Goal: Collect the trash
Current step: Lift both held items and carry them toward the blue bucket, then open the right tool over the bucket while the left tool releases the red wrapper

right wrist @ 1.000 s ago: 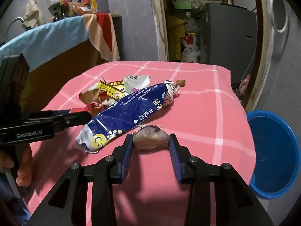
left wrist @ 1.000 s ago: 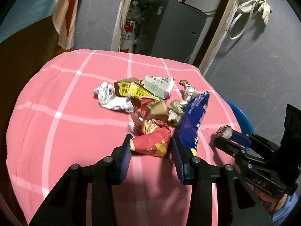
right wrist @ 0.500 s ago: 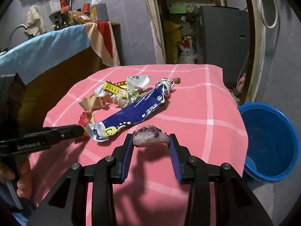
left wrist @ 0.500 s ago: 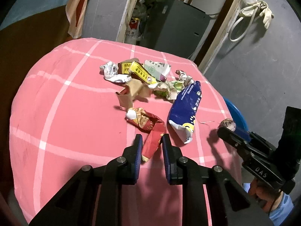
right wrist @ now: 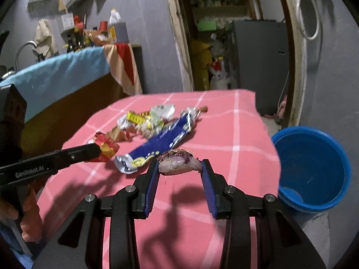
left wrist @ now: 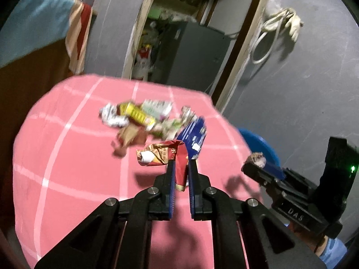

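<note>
Dim indoor lighting, strong fisheye distortion, motion blur.
Black vignette fills the corners; door frames bow near the edges. Litter (left wrist: pixel 154 121) on the table (left wrist: pixel 67 157) smears. Hand-held gripper shadows fall hard-edged on the cloth.

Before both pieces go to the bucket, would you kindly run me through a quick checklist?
1. Left gripper shut on the red wrapper: ok; its jaws have just been closing.
2. Wrapper lifted off the pink cloth: ok, it casts a shadow below.
3. Right gripper shut on the purple scrap: ok.
4. Blue bucket open, beside the table: ok.
5. Blue packet snagged on either load: cannot tell.
</note>
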### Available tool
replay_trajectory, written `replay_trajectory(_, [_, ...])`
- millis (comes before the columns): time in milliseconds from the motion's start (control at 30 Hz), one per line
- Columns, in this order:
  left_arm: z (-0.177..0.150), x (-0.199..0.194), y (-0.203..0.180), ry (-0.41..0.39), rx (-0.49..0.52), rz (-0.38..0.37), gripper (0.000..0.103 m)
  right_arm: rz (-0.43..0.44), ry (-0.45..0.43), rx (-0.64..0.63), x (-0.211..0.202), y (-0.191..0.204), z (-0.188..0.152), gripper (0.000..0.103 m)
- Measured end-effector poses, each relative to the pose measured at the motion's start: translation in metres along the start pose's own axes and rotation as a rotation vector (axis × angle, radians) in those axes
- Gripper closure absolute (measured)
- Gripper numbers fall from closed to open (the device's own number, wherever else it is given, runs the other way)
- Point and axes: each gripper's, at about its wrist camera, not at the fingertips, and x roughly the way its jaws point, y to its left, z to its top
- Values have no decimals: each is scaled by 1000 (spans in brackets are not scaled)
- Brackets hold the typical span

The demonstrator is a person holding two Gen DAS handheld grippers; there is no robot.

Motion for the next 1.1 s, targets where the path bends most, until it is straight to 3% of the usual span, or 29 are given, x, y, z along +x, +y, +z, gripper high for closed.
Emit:
replay_trajectory(333, [36,-11,-69,-236,134,-106,95,-122,-285,-27,-68,-21,36,68])
replay_trajectory(500, [48,-4,-114,-346,202,-217,95,-216,-414,-21,-103,-47,49,68])
replay_trajectory(600, [52,10,-136,-367,215,-276,95,-274,-452,-14,-114,-63,55,68])
replay_trajectory(767, [59,44,-171,-322,239,-335,95,-359,-454,20,-125,-96,53,67])
replay_trajectory(1100, [57,136,-202,-48,219,-344,95,-427,-338,143,-103,-154,28,67])
